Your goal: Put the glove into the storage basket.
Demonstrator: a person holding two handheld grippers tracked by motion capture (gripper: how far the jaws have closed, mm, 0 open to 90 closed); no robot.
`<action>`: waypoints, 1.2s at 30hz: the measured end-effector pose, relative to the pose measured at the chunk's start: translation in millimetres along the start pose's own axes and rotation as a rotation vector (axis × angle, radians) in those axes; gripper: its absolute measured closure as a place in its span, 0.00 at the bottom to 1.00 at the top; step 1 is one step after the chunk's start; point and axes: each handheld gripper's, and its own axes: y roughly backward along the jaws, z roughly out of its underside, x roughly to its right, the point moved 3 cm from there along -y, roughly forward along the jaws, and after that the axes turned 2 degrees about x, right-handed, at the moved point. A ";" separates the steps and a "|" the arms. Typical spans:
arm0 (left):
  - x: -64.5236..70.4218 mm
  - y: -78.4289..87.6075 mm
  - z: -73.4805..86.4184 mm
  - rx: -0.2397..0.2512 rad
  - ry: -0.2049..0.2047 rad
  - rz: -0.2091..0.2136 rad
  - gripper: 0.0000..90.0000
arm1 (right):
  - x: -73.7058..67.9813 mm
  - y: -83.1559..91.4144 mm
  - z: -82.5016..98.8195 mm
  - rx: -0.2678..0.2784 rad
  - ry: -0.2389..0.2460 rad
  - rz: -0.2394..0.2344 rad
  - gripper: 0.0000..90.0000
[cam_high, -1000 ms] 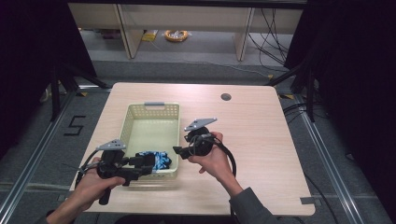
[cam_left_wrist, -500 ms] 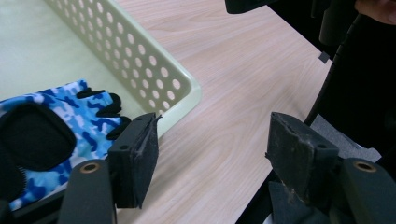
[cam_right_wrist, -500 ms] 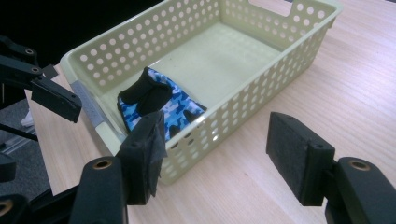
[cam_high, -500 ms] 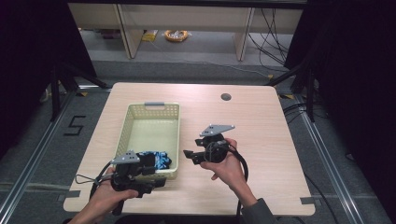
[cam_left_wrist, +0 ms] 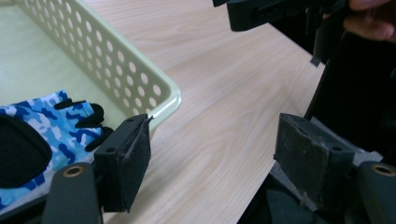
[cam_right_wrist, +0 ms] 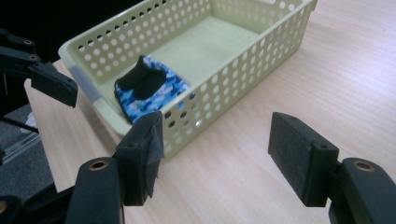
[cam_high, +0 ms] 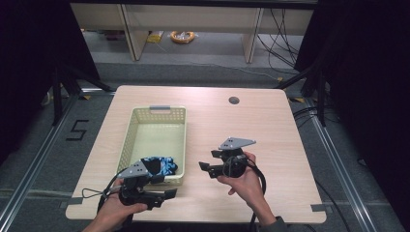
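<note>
1. Left gripper (cam_high: 167, 193) sits at the desk's (cam_high: 270, 125) near-left corner, jaws spread wide with nothing between them; its own view shows bare wood between the pads.
2. Right gripper (cam_high: 205, 167) is held over the desk near the middle of the near edge, jaws likewise wide apart and empty, pointing toward the basket.
3. Glove (cam_right_wrist: 148, 91), blue camouflage print with black fingers and a black patch, lies inside the basket (cam_high: 145, 116), in its near end, close against the near wall.
4. Basket: pale green, perforated walls, grey handle at the far end; it stands on the left half of the desk, long side running away from the person.
5. Step in hand, as I judge it: the glove is in the basket and both grippers are free beside it. This reads as the end of a placing step, or else the start of a pick.
6. Next move, if a pick: one gripper must go over the near wall and come down on the fabric. The wall crowds the approach.
7. Writing: a dark mark shaped like a "5" (cam_high: 77, 130) on the floor left of the desk. No brand legible on glove or basket.
</note>
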 end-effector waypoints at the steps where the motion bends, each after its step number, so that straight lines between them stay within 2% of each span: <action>1: 0.6 -0.5 1.5 -0.004 -0.002 -0.003 0.29 | -0.8 1.5 2.6 -0.006 -0.017 -0.023 0.41; 4: 3.2 -3.6 5.7 -0.011 -0.018 -0.008 0.29 | 2.2 3.3 7.8 -0.010 -0.012 -0.023 0.41; 5: 3.0 -3.8 6.8 -0.019 -0.034 -0.011 0.29 | -0.4 6.1 10.0 -0.028 -0.045 -0.011 0.41; 6: 4.0 -4.2 8.0 -0.031 -0.028 -0.007 0.29 | 2.9 5.2 11.2 -0.006 -0.003 -0.011 0.41; 8: 4.4 -5.8 10.4 -0.027 -0.025 -0.003 0.29 | 1.8 7.9 14.4 -0.019 -0.020 -0.017 0.40; 10: 3.6 -5.2 12.7 -0.045 -0.047 -0.010 0.29 | -0.5 9.7 17.6 -0.014 -0.044 -0.019 0.40; 11: 3.5 -5.7 13.7 -0.038 -0.048 -0.012 0.29 | 2.3 10.8 18.4 -0.005 -0.003 -0.013 0.40; 12: 3.8 -5.3 14.8 -0.043 -0.039 -0.013 0.29 | -0.5 13.1 20.4 -0.019 -0.050 -0.022 0.40; 13: 3.0 -5.7 16.2 -0.034 -0.040 -0.014 0.29 | -0.1 13.1 22.2 -0.003 -0.040 -0.020 0.40; 16: 1.6 -3.9 18.9 -0.041 -0.041 -0.022 0.29 | -0.8 17.4 27.9 -0.005 -0.037 -0.023 0.40; 18: 2.1 -4.1 21.9 -0.037 -0.018 -0.025 0.29 | -3.5 19.3 32.2 -0.010 -0.057 -0.024 0.40; 19: 1.7 -3.7 23.3 -0.042 -0.026 -0.023 0.29 | -2.0 20.3 34.6 -0.008 -0.043 -0.029 0.40; 20: 1.4 -3.5 24.6 -0.046 -0.039 -0.021 0.29 | -2.9 21.6 37.2 -0.012 -0.050 -0.012 0.39; 21: 2.1 -4.3 26.4 -0.041 -0.037 -0.031 0.29 | -4.7 21.9 39.8 -0.019 -0.066 -0.026 0.39; 22: 2.2 -5.0 28.1 -0.046 -0.035 -0.020 0.29 | -3.9 21.6 42.3 -0.019 -0.059 -0.031 0.39; 23: 1.4 -5.2 29.7 -0.051 -0.046 -0.023 0.29 | -3.6 23.1 44.2 -0.020 -0.053 -0.011 0.39; 24: 1.8 -5.0 31.3 -0.055 -0.046 -0.037 0.29 | -3.2 22.8 46.4 -0.022 -0.043 -0.025 0.39; 27: 1.2 -5.3 34.9 -0.060 -0.054 -0.037 0.29 | -5.6 24.2 51.8 -0.027 -0.063 -0.024 0.38; 28: 0.9 -6.5 36.7 -0.052 -0.057 -0.038 0.28 | -4.1 25.1 52.8 -0.032 -0.052 -0.016 0.37; 30: 0.3 -7.3 41.0 -0.073 -0.063 -0.039 0.28 | -5.2 24.4 56.5 -0.028 -0.055 -0.039 0.37; 31: 0.8 -9.1 43.5 -0.071 -0.044 -0.034 0.28 | -7.3 25.3 58.6 -0.036 -0.070 -0.032 0.37; 32: 1.1 -9.1 45.2 -0.083 -0.045 -0.035 0.28 | -6.6 25.1 60.1 -0.035 -0.059 -0.031 0.37; 33: 0.0 -9.9 47.0 -0.086 -0.064 -0.025 0.27 | -6.5 24.7 61.5 -0.034 -0.055 -0.036 0.37; 34: 0.9 -10.6 49.0 -0.092 -0.052 -0.030 0.27 | -6.7 24.9 63.3 -0.030 -0.045 -0.020 0.37; 35: -1.2 -10.4 50.2 -0.106 -0.081 -0.035 0.27 | -6.9 24.4 65.0 -0.035 -0.042 -0.034 0.37; 36: 0.2 -11.2 51.1 -0.099 -0.070 -0.029 0.27 | -7.6 26.2 66.7 -0.050 -0.042 -0.010 0.36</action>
